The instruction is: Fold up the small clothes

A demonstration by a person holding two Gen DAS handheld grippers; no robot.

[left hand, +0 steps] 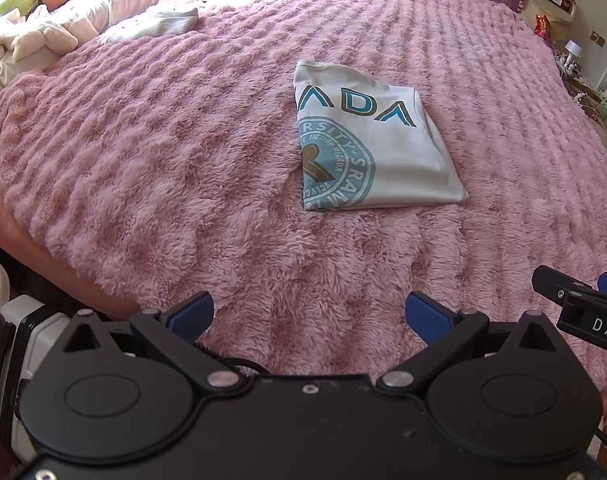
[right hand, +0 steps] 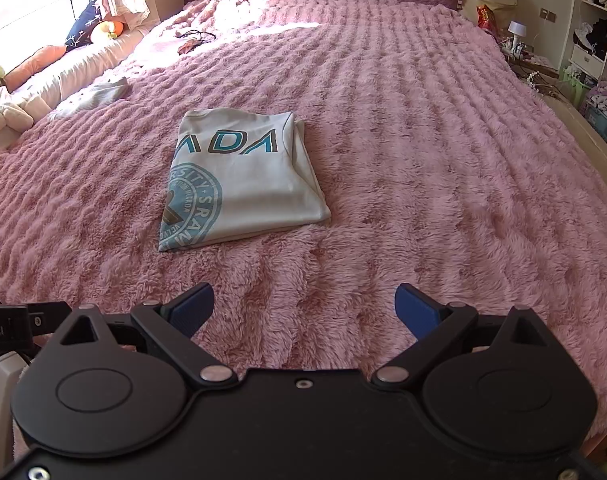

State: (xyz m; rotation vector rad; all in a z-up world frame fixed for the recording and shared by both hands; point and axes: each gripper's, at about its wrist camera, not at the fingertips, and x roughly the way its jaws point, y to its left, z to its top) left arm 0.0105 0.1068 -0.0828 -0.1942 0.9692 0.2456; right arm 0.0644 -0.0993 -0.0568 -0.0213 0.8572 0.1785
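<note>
A white T-shirt with blue lettering and a round blue print [left hand: 367,140] lies folded into a compact rectangle on the pink fluffy bedspread [left hand: 183,160]. It also shows in the right wrist view [right hand: 243,176]. My left gripper [left hand: 309,312] is open and empty, hovering above the bedspread well short of the shirt. My right gripper [right hand: 305,306] is open and empty too, also short of the shirt. Part of the right gripper [left hand: 575,304] shows at the right edge of the left wrist view.
A second folded pale garment [left hand: 163,24] lies far left on the bed, also in the right wrist view [right hand: 99,94]. Cushions and soft toys [right hand: 31,68] line the window side. A cable [right hand: 197,36] lies near the headboard. A cluttered nightstand and shelves [right hand: 583,64] stand to the right.
</note>
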